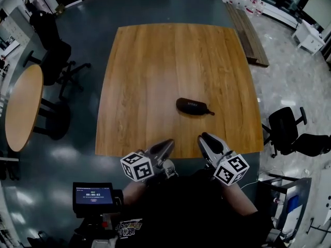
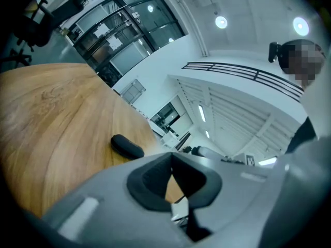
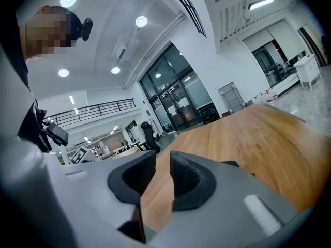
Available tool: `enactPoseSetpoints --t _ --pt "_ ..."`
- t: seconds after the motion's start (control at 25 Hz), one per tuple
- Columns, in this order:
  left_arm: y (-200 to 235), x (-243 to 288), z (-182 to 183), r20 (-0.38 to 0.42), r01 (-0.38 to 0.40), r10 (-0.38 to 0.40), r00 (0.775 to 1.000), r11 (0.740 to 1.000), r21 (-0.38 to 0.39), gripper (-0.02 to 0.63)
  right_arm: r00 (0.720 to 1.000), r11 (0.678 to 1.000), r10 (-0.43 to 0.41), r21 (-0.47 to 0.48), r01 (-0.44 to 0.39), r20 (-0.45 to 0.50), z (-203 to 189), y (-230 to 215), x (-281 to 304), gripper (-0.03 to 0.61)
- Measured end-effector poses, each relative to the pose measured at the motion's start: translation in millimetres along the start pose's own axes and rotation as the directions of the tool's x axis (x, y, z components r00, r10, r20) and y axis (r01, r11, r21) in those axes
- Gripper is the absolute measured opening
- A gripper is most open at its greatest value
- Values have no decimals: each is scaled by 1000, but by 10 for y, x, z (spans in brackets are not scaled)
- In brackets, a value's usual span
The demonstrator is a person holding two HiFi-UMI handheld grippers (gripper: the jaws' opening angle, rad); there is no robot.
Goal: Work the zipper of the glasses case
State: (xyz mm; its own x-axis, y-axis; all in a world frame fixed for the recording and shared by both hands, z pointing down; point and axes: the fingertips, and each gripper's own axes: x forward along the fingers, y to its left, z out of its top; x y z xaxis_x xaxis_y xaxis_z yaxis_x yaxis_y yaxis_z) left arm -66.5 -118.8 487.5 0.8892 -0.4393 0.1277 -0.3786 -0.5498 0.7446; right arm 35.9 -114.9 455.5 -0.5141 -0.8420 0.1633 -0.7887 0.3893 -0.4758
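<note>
A black, oval glasses case (image 1: 191, 106) lies zipped on the wooden table (image 1: 155, 66), right of centre, with a short pull tab at its right end. Both grippers hover over the near table edge, well short of the case. My left gripper (image 1: 167, 144) is shut, its pads meeting with nothing between them; in the left gripper view (image 2: 171, 158) the case (image 2: 126, 146) lies ahead and to the left. My right gripper (image 1: 206, 137) stands slightly open and empty (image 3: 162, 163); a dark sliver that may be the case (image 3: 232, 165) peeks from behind its right finger.
A round wooden table (image 1: 23, 107) and black office chairs (image 1: 51, 50) stand to the left, and another black chair (image 1: 289, 130) to the right. A small screen device (image 1: 93, 195) sits low at the left. A wooden bench (image 1: 248, 32) runs past the table's far right corner.
</note>
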Motion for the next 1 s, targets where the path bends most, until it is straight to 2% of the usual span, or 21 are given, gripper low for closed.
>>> enactPoseSetpoints --t 0.2,0.32,0.4,0.44,0.48,0.6,0.68,0.76,0.88,0.96,1.0 --pt "68 16 27 8 -17 17 1000 1000 -21 -2 994 996 -32 -82 23 -104 -134 -404 184 122" --pt "155 41 70 20 -36 36 999 999 -37 -2 964 971 -75 -240 12 -254 -395 -855 438 172" --pt "236 71 74 25 -48 50 998 998 -48 -2 923 926 -111 -376 -38 -368 -613 -1182 662 210" --pt "263 87 73 28 -57 58 998 997 -56 0 899 897 -126 -435 -77 -419 -707 -1326 769 244" --pt "275 102 73 33 -67 69 997 996 -65 -2 874 865 -139 -487 -122 -465 -785 -1456 868 249" --pt "281 142 57 52 -110 114 992 991 -72 -2 798 766 -154 -580 -276 -583 -924 -1657 1108 316" --pt "306 166 65 65 -146 151 986 987 -73 -2 736 716 -146 -584 -383 -661 -1033 -1701 1253 346" --pt "312 190 83 76 -171 178 981 982 -83 -2 673 682 -128 -557 -473 -728 -1195 -1735 1360 368" --pt "282 210 47 80 -209 217 973 973 -98 -1 594 629 -109 -518 -579 -797 -1409 -1735 1432 387" --pt "271 198 -15 82 -241 252 964 963 -120 -2 566 592 -110 -511 -624 -817 -1496 -1734 1450 382" --pt "273 189 -44 86 -255 267 960 958 -132 -2 561 580 -107 -510 -635 -821 -1512 -1735 1460 349"
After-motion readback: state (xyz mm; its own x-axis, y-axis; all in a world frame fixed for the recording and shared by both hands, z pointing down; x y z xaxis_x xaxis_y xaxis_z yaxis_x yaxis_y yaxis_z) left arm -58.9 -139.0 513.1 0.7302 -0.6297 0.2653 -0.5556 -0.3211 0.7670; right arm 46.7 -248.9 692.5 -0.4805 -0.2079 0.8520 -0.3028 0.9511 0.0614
